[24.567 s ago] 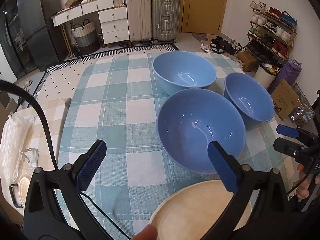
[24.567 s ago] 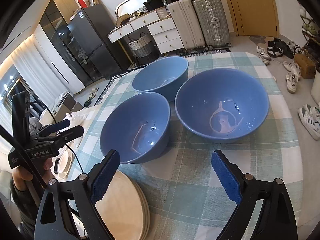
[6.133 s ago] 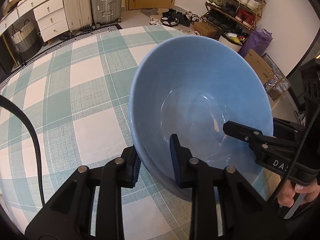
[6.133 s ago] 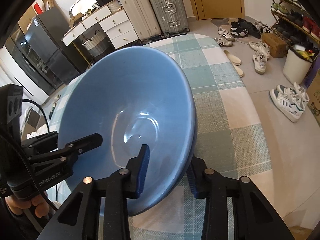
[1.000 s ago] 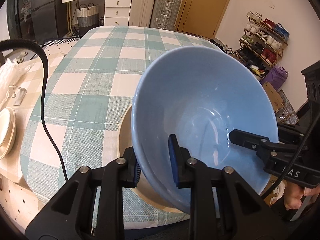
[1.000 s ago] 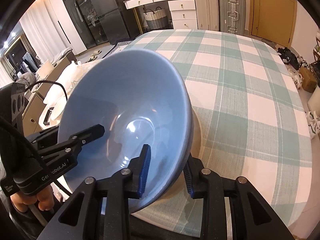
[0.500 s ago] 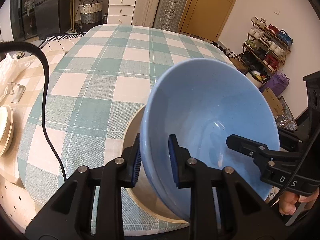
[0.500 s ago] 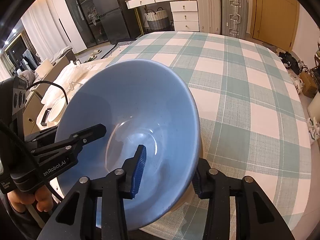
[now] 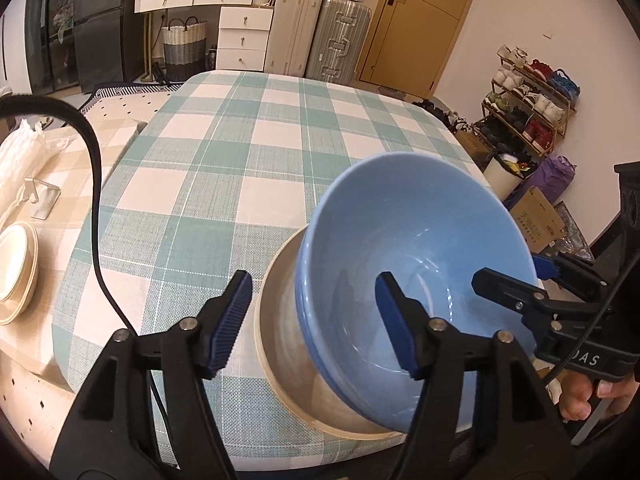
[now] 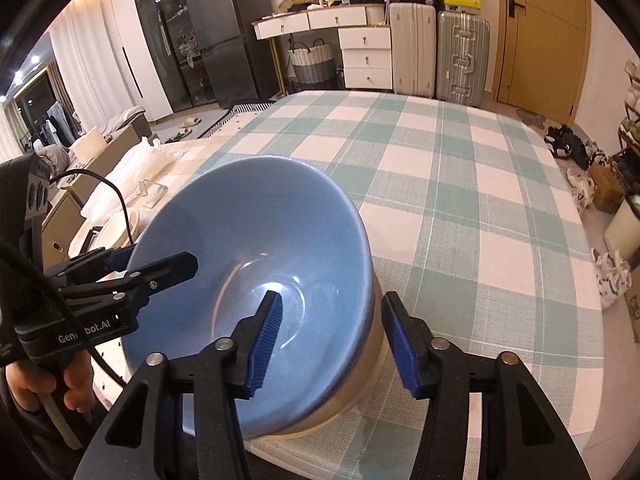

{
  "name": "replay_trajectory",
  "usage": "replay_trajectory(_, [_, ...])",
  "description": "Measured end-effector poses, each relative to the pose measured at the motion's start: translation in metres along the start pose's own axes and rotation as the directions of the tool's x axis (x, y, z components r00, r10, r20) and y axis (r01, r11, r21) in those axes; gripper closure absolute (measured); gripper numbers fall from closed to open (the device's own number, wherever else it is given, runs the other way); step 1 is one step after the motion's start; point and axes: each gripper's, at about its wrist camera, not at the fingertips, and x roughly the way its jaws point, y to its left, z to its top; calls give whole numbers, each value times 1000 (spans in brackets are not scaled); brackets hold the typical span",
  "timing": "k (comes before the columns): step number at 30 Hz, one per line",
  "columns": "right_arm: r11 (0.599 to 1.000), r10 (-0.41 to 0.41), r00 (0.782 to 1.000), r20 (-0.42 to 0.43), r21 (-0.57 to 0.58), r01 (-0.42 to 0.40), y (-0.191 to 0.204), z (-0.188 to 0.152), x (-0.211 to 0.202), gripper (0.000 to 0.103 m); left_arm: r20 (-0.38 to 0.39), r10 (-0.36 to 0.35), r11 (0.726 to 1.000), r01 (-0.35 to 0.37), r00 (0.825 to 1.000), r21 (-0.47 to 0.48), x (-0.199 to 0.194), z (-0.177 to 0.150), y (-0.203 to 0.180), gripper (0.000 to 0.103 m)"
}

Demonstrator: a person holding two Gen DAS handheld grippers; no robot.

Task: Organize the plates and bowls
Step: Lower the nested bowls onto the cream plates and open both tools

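Jaws just opening, straddling blue bowls' (image 9: 416,240) rim, unpressed

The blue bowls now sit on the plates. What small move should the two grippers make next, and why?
Probably draw both back and up. The left gripper and right gripper have just been opening, their pads off the rim of the blue bowls, which rest nested on the beige plates, so nothing needs holding.

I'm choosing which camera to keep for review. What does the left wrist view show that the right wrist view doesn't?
Left wrist only: the shoe rack by the wall, and the right gripper at the bowls' far rim.
Right wrist only: the dark fridge, and the left gripper.
Both: stacked blue bowls on cream plates, checked tablecloth, both grippers' jaws just opened, straddling the rim.
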Motion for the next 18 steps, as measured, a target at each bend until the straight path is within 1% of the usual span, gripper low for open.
replay_trajectory(1, [1000, 0, 1000, 11, -3, 0, -1, 0, -2, 35, 5, -3, 1000, 3, 1000, 4, -2, 1, -1, 37])
replay_trajectory(2, [1000, 0, 1000, 23, -5, 0, -1, -1, -5, 31, 9, -6, 1000, 5, 1000, 6, -6, -1, -2, 36])
replay_trajectory(4, [1000, 10, 999, 37, -3, -10, -1, -1, -11, 28, 23, -10, 1000, 10, 1000, 14, -11, 0, -3, 32])
replay_trajectory(5, [1000, 15, 999, 44, -1, -14, -1, -1, -13, 24, 28, -12, 1000, 11, 1000, 18, -14, 0, -4, 30])
replay_trajectory(9, [1000, 20, 997, 75, 1, -21, -2, -2, -23, 17, 68, -5, 999, 2, 998, 41, -30, 1, -8, 27])
replay_trajectory(11, [1000, 8, 996, 88, -4, -8, -1, -3, -27, 12, 88, -7, 999, 3, 996, 45, -39, 1, -8, 26])
replay_trajectory(14, [1000, -22, 995, 100, -15, 23, 1, -4, -33, 10, 114, 2, 999, -8, 994, 54, -50, 0, -7, 24])
replay_trajectory(16, [1000, -20, 993, 113, -18, 22, 3, -7, -38, 10, 130, 5, 998, -12, 991, 59, -57, -2, -6, 22])
replay_trajectory(18, [999, -25, 991, 133, -30, 29, 6, -9, -43, 8, 142, 12, 998, -21, 990, 65, -64, -4, -4, 18])
